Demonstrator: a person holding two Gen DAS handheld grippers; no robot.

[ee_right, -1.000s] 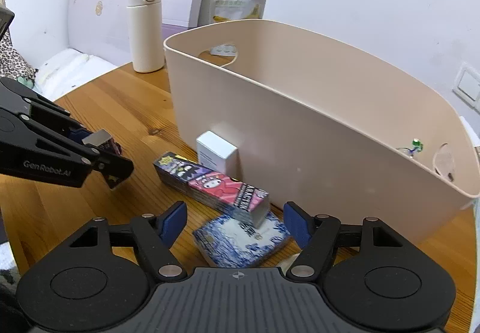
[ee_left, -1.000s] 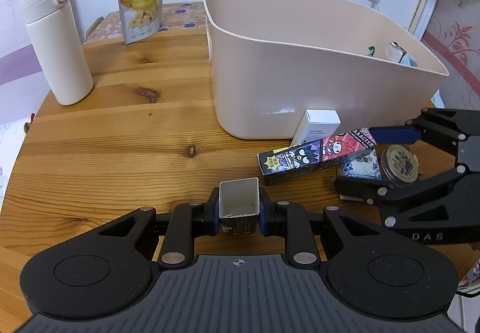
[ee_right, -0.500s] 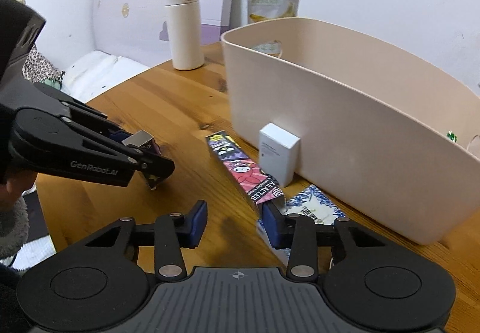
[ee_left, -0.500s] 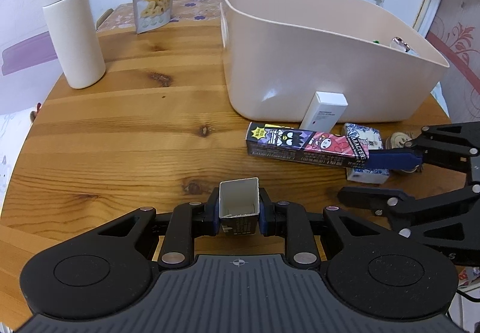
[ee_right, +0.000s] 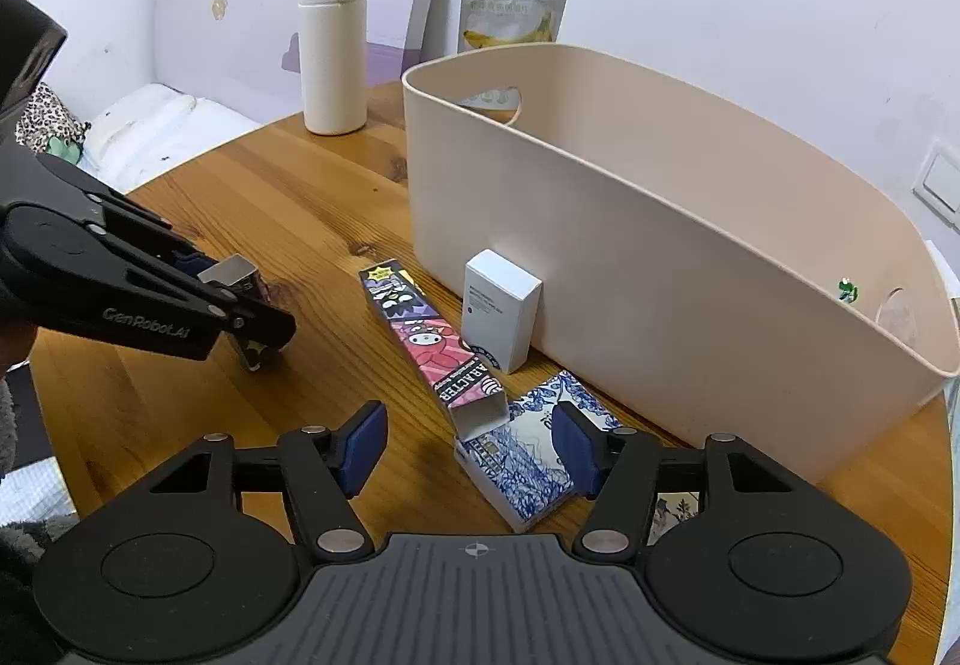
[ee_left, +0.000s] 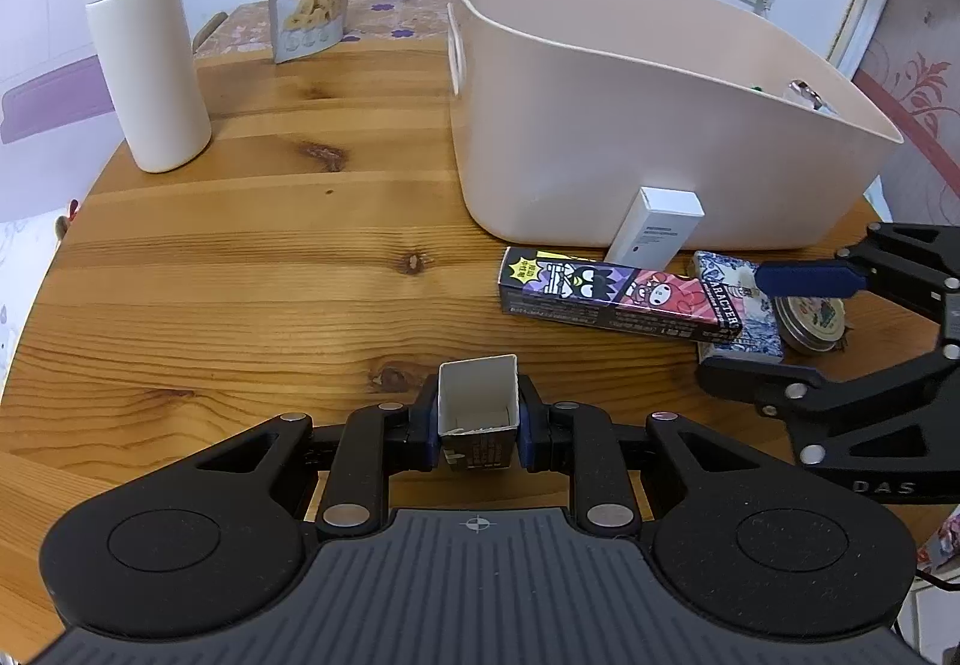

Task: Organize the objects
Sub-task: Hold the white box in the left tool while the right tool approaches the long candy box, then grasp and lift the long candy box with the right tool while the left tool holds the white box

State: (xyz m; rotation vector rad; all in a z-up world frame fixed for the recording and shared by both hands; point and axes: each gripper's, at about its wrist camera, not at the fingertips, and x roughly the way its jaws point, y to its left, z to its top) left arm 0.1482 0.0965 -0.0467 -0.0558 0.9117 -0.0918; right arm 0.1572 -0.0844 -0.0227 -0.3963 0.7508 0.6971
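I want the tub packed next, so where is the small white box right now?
In the right wrist view the small white box stands upright on the table, leaning against the beige tub's near wall, just behind the long cartoon carton.

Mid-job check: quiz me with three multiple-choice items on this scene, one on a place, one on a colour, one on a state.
1. Where does the small white upright box stand?
A inside the bin
B against the beige plastic bin's outer wall
C beside the bottle

2. What colour is the tall insulated bottle?
A white
B blue
C black

3. What are the left tongs doing?
A standing open with nothing between them
B shut on a small open-ended carton
C resting in the bin

Answers: 1 B, it leans on the bin's outside; 2 A, body and lid are white; 3 B, both pads press the carton's sides.
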